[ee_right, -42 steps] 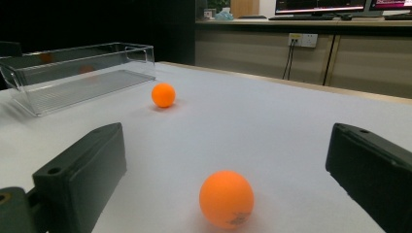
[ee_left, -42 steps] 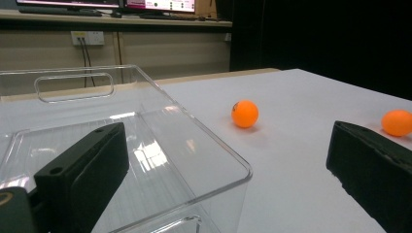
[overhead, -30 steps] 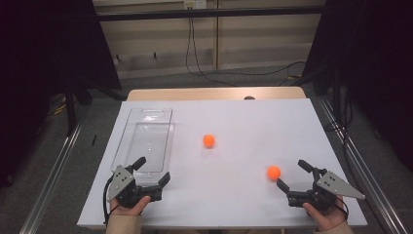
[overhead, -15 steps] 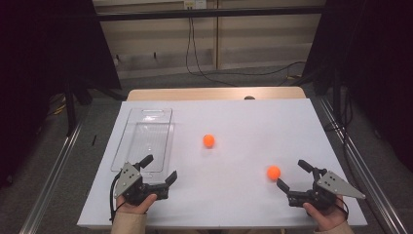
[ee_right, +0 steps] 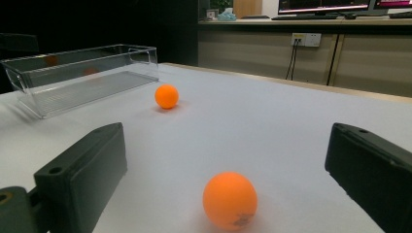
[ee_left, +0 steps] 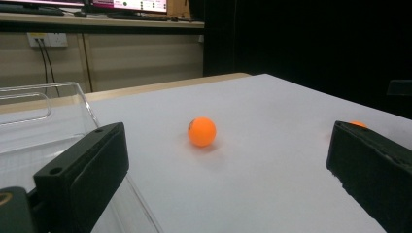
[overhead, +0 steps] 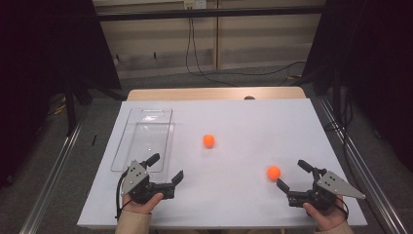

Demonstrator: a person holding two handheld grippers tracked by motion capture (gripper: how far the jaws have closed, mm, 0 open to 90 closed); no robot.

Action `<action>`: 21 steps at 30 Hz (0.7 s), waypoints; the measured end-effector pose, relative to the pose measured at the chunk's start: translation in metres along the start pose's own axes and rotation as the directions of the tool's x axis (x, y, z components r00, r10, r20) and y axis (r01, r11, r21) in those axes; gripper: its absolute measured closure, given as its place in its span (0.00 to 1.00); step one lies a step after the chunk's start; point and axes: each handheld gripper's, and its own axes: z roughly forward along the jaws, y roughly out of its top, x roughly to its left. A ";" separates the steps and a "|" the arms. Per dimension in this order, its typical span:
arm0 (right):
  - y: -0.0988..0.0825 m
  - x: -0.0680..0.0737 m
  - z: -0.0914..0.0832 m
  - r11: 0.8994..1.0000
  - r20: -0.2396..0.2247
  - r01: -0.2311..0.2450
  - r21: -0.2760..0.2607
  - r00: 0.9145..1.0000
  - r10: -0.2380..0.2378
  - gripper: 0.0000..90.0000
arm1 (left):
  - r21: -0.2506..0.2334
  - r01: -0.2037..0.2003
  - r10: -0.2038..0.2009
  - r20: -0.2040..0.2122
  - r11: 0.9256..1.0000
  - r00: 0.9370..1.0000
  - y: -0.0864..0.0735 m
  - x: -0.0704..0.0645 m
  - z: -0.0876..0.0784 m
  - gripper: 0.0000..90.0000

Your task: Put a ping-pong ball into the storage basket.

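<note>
Both grippers, left (overhead: 164,170) and right (overhead: 293,176), gaped wide and empty; the near-edge orange ball (overhead: 273,172) could roll off if nudged.

— What lies ahead of the right hand-held gripper (ee_right: 221,165)?
— Its jaws stand wide apart, with an orange ball (ee_right: 230,199) on the white tabletop (ee_right: 272,126) between them.
— Farther off?
— A second orange ball (ee_right: 166,96), near a clear plastic tray (ee_right: 77,77) at the left.
</note>
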 end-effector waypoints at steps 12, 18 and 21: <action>0.000 0.000 0.001 1.000 -0.003 0.000 0.002 1.000 0.000 0.01 | 0.006 0.002 -0.002 0.016 1.000 1.000 0.002 -0.006 0.008 0.02; 0.000 0.000 0.001 1.000 0.002 -0.006 0.000 1.000 0.006 0.01 | -0.012 -0.001 0.002 0.036 1.000 0.999 0.005 -0.010 0.014 0.02; 0.000 0.000 0.001 1.000 0.002 -0.005 0.001 1.000 0.005 0.01 | -0.003 -0.007 0.007 0.043 1.000 0.999 0.006 -0.012 0.016 0.02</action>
